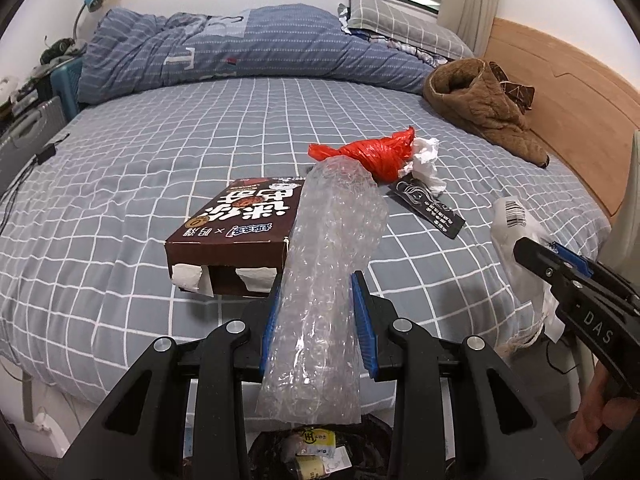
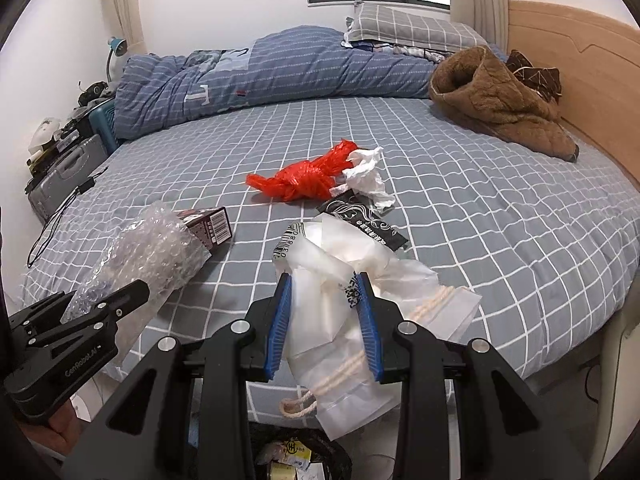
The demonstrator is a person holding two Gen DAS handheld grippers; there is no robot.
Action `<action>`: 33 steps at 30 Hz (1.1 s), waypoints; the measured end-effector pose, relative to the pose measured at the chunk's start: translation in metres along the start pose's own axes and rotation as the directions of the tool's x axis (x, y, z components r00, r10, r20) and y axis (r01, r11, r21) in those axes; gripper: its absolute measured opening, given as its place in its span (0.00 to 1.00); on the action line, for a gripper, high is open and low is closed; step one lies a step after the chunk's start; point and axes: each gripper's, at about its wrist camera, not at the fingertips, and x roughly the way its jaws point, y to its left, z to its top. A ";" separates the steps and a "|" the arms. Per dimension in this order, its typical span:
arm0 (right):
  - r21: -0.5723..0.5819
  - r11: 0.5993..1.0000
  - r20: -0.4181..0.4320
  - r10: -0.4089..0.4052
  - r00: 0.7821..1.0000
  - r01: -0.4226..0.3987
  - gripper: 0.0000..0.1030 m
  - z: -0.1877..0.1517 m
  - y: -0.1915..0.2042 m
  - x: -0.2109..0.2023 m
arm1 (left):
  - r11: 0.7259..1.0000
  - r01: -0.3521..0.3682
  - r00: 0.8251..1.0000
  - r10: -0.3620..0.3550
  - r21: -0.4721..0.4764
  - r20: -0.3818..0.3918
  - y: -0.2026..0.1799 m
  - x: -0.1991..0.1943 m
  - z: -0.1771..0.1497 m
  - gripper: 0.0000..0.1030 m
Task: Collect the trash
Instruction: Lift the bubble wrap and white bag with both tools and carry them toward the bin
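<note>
My left gripper (image 1: 318, 280) is shut on a roll of clear bubble wrap (image 1: 324, 280), held above the bed's near edge. My right gripper (image 2: 325, 280) is shut on a white plastic bag (image 2: 340, 312) with a cord handle; the bag also shows in the left wrist view (image 1: 516, 232). On the grey checked bed (image 2: 480, 220) lie a brown snack box (image 1: 240, 220), a red plastic bag (image 2: 308, 178), crumpled white tissue (image 2: 368, 176) and a black wrapper (image 2: 364, 220). A black-lined trash bin (image 2: 296, 460) with trash in it sits below both grippers at the frame bottom.
A blue duvet (image 2: 260, 76) and grey pillow (image 2: 408, 26) lie at the bed's far side. A brown fleece garment (image 2: 500, 100) rests by the wooden headboard (image 2: 592, 60). A suitcase (image 2: 68, 176) and clutter stand left of the bed. A black cable (image 2: 60, 216) lies on the left edge.
</note>
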 end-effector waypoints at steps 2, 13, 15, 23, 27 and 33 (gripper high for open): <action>-0.002 1.000 0.001 0.003 1.000 -0.003 0.30 -0.003 0.002 -0.004 | 1.000 -0.002 1.000 0.002 0.002 0.002 0.000 -0.003 -0.002 0.31; -0.015 1.000 -0.005 0.020 1.000 -0.020 0.30 -0.022 0.012 -0.021 | 1.000 -0.003 1.000 0.003 -0.002 -0.008 0.002 -0.020 -0.024 0.31; -0.015 1.000 -0.005 0.020 1.000 -0.020 0.30 -0.026 0.013 -0.024 | 1.000 -0.001 1.000 0.001 -0.005 -0.010 0.002 -0.023 -0.028 0.31; -0.017 0.999 -0.004 0.027 1.000 -0.027 0.30 -0.040 0.017 -0.038 | 1.000 0.000 1.000 0.000 -0.009 -0.011 0.001 -0.041 -0.046 0.31; -0.017 0.999 -0.007 0.029 1.000 -0.029 0.30 -0.050 0.018 -0.048 | 1.000 0.005 1.000 -0.005 -0.011 -0.018 0.000 -0.049 -0.057 0.31; -0.014 0.999 -0.025 0.030 0.999 -0.031 0.30 -0.064 0.022 -0.056 | 1.000 0.007 1.000 -0.007 -0.022 -0.030 -0.001 -0.059 -0.070 0.31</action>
